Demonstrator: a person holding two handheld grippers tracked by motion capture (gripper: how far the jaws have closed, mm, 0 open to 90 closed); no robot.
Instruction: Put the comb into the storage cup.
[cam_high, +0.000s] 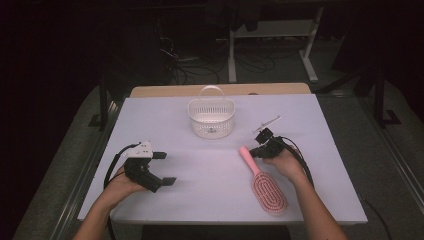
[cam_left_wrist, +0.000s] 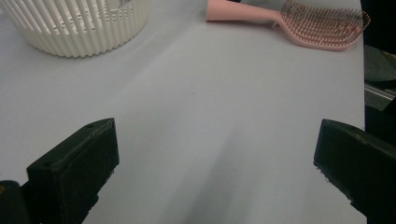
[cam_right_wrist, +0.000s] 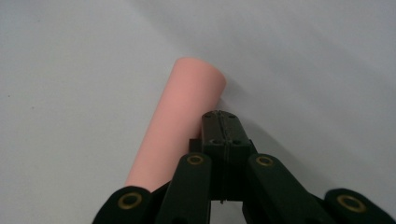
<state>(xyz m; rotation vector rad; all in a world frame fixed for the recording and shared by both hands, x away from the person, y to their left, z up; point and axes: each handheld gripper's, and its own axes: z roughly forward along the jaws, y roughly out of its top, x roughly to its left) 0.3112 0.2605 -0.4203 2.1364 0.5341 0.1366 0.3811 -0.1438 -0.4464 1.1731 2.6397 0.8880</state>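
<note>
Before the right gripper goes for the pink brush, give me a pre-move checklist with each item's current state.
1. Right gripper open enough to take the handle: not ok; its jaws are pressed together beside the handle, holding nothing.
2. Brush lying flat and reachable: ok; bristles up, handle toward the basket.
3. Handle free of other things: ok; bare table around it.
4. Basket upright and open: ok; what lies inside, cannot tell.
5. Left gripper out of the way: ok; open, over the table's left part, apart from the brush.
6. Table between brush and basket bare: ok.
</note>
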